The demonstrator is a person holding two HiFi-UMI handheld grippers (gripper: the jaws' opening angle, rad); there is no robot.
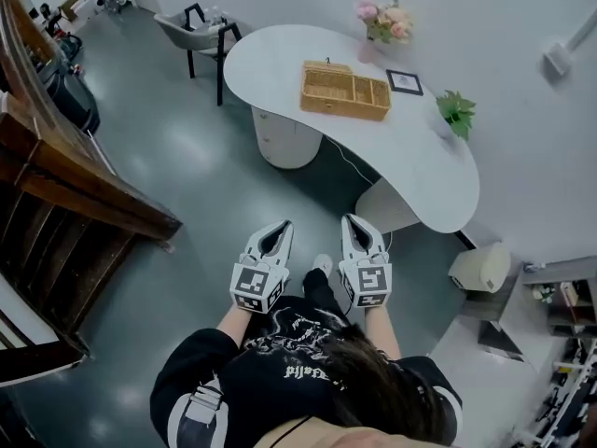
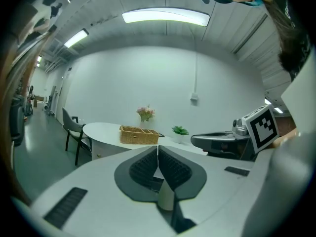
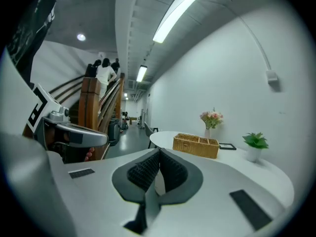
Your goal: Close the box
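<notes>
A woven wicker box [image 1: 344,91], rectangular and divided into compartments inside, is set near the middle of a smooth white tabletop [image 1: 429,171]. The tabletop is shaped like a bean, with rounded edges all round, and is carried on rounded white pedestals [image 1: 284,138]. A flap that may be the lid is seen along the box's far side, though this cannot be told for certain from so far off. Pink flowers [image 1: 382,21], a flat black-edged frame [image 1: 404,82] and a small leafy plant [image 1: 455,112] are ranged beyond and to the right of the box, each apart from it.

A wide stretch of glossy grey floor [image 1: 196,175] is left open between the person and the tabletop's near edge. It is bounded on the left by a dark wooden staircase [image 1: 65,185]. A grey chair [image 1: 198,28] with black legs is placed at the tabletop's far left end.

Both grippers are held low, side by side, well away from the box. The left gripper [image 1: 279,228] is seen with its ribbed dark jaws pressed together and nothing between them. The right gripper [image 1: 354,222] is closed in the same way and is likewise empty. A cube [image 1: 255,287] with black-and-white square markers is borne by each. White lettering is printed on the person's black top [image 1: 298,343], but it cannot be read.
</notes>
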